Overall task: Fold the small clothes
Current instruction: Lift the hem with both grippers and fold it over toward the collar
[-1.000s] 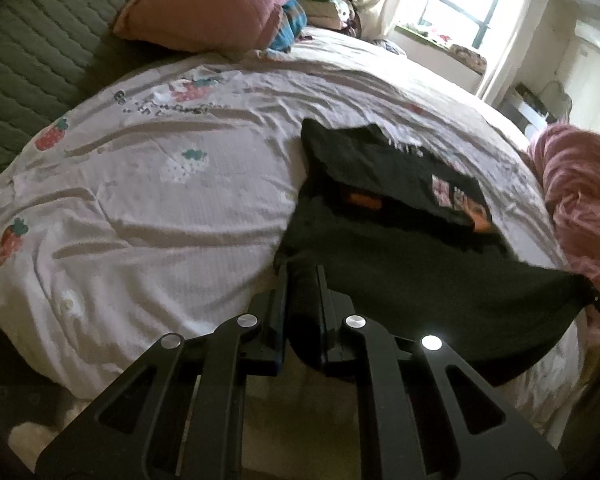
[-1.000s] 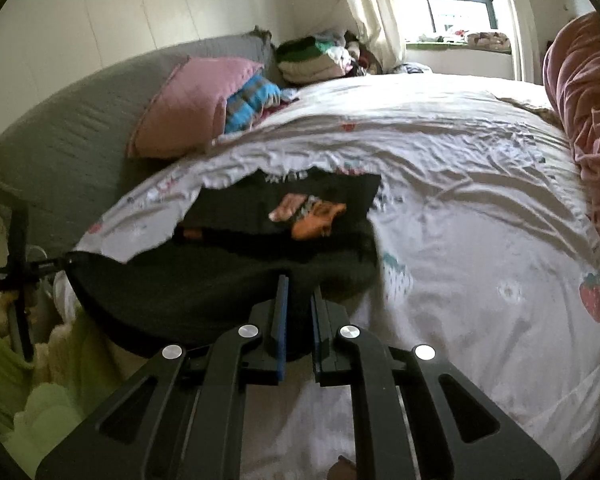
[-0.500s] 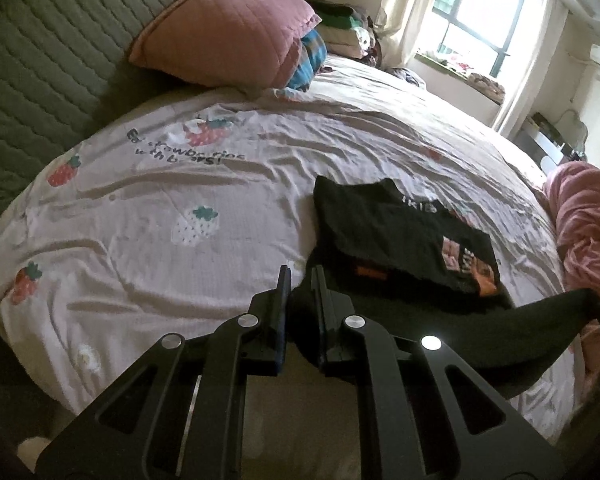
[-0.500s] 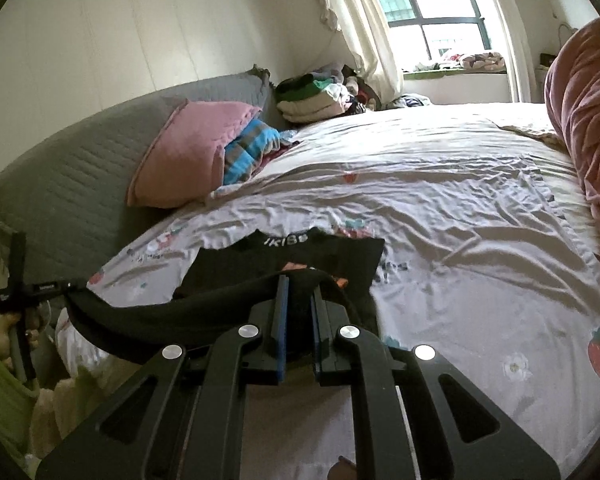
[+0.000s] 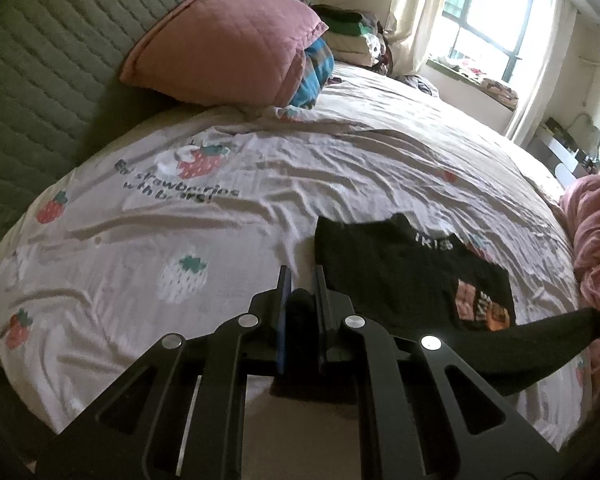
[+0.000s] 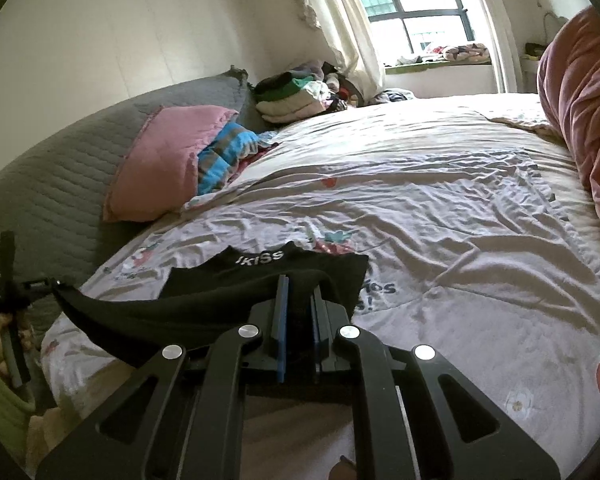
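A black T-shirt (image 5: 380,260) with white collar lettering and an orange print lies on the strawberry-print bedsheet (image 5: 140,248). My left gripper (image 5: 302,276) is shut on one corner of the shirt's lower hem. My right gripper (image 6: 300,284) is shut on the other corner. The hem (image 5: 540,348) hangs taut in the air between them, above the lower half of the shirt (image 6: 260,276). In the left wrist view the hem runs out to the far right edge, where the right gripper itself does not show clearly. The left gripper (image 6: 8,292) shows at the left edge of the right wrist view.
A pink pillow (image 5: 228,40) and a blue striped cloth (image 5: 316,68) lean on the grey quilted headboard (image 5: 40,60). Folded clothes (image 6: 292,96) are stacked by the window. A bunched pink blanket (image 6: 580,100) lies along the bed's right side.
Both grippers have lifted the hem and carried it forward over the shirt toward the collar. The raised cloth now hangs over the lower half, and much of the print is hidden in the right wrist view.
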{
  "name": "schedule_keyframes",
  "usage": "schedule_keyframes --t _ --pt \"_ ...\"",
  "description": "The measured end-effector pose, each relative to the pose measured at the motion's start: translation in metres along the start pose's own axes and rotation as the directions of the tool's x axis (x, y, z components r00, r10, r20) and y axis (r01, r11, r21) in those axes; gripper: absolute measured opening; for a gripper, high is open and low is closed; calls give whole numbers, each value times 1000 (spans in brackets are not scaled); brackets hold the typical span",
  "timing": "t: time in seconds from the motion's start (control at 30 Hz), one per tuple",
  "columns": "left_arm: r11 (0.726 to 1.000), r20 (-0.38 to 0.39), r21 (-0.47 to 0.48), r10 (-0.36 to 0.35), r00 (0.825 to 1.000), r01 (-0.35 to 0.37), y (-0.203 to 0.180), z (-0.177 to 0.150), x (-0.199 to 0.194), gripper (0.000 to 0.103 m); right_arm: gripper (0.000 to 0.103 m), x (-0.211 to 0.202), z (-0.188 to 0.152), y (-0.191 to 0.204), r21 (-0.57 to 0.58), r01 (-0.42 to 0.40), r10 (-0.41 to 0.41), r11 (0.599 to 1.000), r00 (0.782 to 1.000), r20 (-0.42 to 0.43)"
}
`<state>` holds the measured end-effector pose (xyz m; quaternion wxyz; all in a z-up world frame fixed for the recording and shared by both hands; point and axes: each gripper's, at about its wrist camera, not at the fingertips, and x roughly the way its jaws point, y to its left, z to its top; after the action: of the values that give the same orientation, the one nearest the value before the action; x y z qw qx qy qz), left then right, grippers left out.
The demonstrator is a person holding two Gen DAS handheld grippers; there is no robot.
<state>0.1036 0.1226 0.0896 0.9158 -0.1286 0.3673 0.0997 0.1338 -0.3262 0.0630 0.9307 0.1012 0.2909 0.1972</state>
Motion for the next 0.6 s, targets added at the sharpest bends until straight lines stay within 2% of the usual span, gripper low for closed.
schedule_keyframes --t 0.27,0.6 --pt "999 1 28 33 999 -33 -15 22 40 4 8 35 6 -14 40 49 -47 998 998 -32" --pt "998 -42 27 55 998 -54 -16 26 91 4 8 77 1 -26 53 115 -111 992 990 -83"
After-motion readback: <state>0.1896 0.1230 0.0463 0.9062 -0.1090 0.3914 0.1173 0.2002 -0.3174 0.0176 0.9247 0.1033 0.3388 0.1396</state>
